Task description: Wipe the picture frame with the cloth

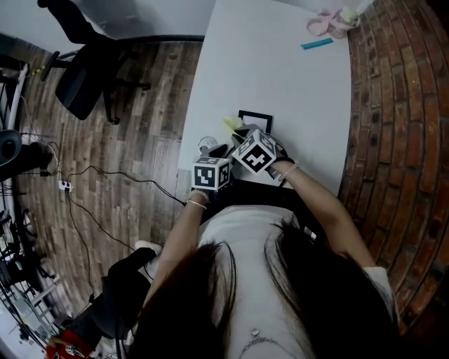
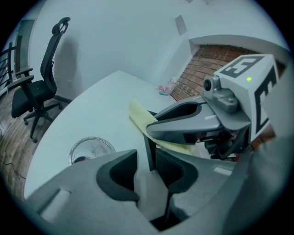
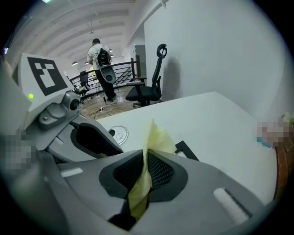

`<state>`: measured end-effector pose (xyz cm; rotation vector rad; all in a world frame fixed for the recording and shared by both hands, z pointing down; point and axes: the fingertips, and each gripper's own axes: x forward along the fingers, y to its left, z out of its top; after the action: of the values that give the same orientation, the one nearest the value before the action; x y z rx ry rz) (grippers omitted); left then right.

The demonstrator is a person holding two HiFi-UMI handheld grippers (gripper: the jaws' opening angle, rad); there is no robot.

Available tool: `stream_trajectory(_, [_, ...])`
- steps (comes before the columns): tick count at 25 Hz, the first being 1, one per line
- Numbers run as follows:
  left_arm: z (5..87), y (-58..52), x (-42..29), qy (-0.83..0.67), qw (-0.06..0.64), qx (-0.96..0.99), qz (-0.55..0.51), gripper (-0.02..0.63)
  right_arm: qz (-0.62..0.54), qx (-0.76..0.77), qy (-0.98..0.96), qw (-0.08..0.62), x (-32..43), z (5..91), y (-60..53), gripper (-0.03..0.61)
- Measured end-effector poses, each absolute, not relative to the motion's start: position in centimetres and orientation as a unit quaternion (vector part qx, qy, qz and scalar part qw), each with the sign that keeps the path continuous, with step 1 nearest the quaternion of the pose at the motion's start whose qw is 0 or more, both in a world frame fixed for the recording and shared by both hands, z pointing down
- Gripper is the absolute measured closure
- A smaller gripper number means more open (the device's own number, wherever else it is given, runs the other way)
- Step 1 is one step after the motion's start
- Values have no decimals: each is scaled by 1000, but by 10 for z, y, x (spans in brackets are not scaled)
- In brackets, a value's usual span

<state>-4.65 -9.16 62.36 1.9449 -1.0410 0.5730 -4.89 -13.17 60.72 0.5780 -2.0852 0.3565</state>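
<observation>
A black picture frame [image 1: 255, 120] lies near the front of the white table [image 1: 280, 77]. In the left gripper view my left gripper [image 2: 149, 167] is shut on the frame's thin dark edge [image 2: 149, 149], which stands upright between the jaws. My right gripper [image 3: 146, 172] is shut on a pale yellow cloth [image 3: 154, 137], and the cloth [image 2: 140, 117] hangs over the frame. One frame corner [image 3: 186, 149] shows past the right jaws. In the head view both marker cubes, left [image 1: 210, 173] and right [image 1: 254, 153], sit close together over the frame and hide most of it.
A round glass dish [image 2: 92, 149] rests on the table to the left of the frame. Pink items [image 1: 330, 21] and a teal stick [image 1: 317, 43] lie at the far end. A brick wall [image 1: 393, 105] runs along the right. An office chair [image 1: 88, 77] stands on the wooden floor.
</observation>
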Motion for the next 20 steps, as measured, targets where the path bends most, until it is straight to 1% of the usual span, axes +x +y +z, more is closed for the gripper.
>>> stream_trajectory(20, [623,-92,-45,-409,427,773,229,488,148,282,-837,445,-42,606,-172,541])
